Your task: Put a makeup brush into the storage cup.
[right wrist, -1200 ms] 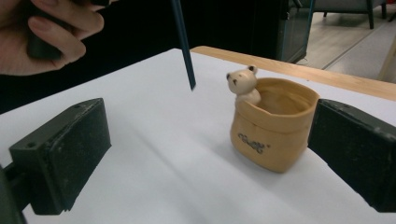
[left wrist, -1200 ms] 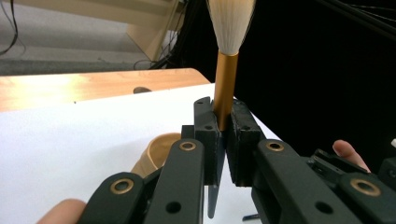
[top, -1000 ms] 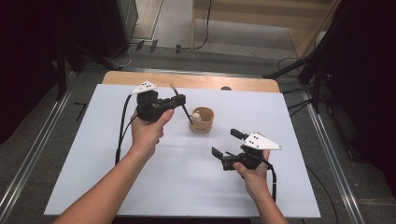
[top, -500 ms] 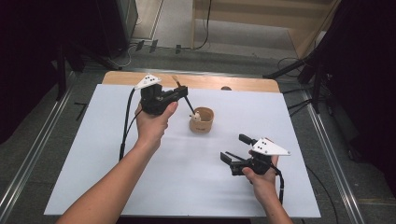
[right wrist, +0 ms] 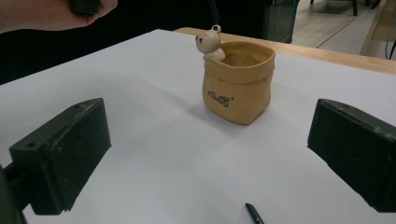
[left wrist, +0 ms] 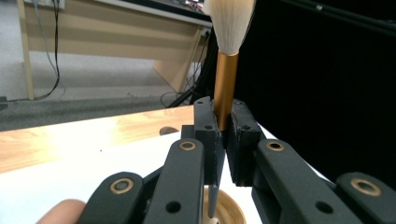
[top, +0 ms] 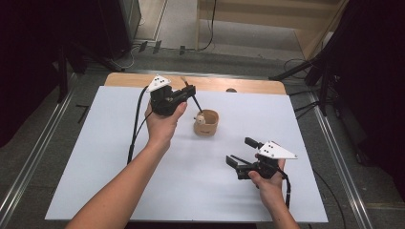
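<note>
Left claw (top: 189,91) clenched on brush (left wrist: 225,88) at gold ferrule; bristles up, dark handle tip pointing down toward holder mouth. Bear-trimmed sack-shaped holder (top: 206,122) stood upright mid-surface, at 4 o'clock from left claw, close below it. I judged pick-up done; insertion under way, handle tip at or just above rim, not yet seated; release left. Right claw (top: 237,160) released, jaws wide, nothing between; parked at 5 o'clock from holder, well apart. White surface (top: 95,157) carried small dark sliver (right wrist: 252,213) near right claw; nature unclear.
</note>
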`<state>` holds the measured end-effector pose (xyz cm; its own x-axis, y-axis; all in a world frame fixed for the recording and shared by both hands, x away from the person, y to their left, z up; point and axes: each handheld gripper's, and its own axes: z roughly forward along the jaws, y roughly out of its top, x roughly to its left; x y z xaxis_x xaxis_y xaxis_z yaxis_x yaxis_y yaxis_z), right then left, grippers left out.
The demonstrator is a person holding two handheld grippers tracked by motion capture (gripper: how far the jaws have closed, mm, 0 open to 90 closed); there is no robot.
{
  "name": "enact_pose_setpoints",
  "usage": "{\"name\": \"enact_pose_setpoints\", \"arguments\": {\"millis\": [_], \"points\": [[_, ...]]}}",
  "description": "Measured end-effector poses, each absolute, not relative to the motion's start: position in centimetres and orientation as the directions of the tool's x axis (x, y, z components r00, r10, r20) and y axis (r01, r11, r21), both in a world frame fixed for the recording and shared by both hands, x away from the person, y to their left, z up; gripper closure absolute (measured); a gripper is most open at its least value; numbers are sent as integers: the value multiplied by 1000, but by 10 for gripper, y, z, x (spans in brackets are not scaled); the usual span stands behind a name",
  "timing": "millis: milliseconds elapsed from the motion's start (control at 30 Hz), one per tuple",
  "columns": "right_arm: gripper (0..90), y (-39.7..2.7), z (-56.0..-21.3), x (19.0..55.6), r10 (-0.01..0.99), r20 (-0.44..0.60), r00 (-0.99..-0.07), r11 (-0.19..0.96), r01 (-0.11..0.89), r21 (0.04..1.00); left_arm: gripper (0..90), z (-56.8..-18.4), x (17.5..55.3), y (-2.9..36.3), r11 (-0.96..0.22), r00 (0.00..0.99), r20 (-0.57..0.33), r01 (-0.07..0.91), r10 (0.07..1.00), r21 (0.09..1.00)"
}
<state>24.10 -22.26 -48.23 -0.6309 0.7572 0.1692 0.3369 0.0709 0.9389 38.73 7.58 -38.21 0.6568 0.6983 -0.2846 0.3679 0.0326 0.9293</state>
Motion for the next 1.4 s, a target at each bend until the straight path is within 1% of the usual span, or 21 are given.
{"name": "enact_pose_setpoints", "arguments": {"millis": [300,433,633,700,833,1000,1267,1400], "points": [[0,-223,-483,241,756,174,-631,67,339,939,852,-392,391,64,9,652,-259,361,712,933],[0,-224,-483,242,757,172,-630,65,335,940,852,-397,392,60,-24,655,-234,360,718,933],[0,-224,-483,242,756,172,-631,66,335,940,852,-407,394,56,-48,651,-223,371,726,927],[0,-224,-483,242,757,171,-631,66,334,940,852,-409,394,54,-73,652,-203,370,730,926],[0,-223,-483,242,756,169,-632,70,336,939,852,-413,395,51,-77,663,-216,383,717,921],[0,-222,-483,242,754,169,-635,73,336,939,851,-418,396,47,-114,669,-194,388,718,915],[0,-223,-484,242,756,171,-631,70,338,939,850,-425,395,39,-147,678,-193,410,709,900],[0,-223,-485,242,757,170,-631,71,338,938,849,-428,397,38,-151,675,-215,440,706,885]]}}
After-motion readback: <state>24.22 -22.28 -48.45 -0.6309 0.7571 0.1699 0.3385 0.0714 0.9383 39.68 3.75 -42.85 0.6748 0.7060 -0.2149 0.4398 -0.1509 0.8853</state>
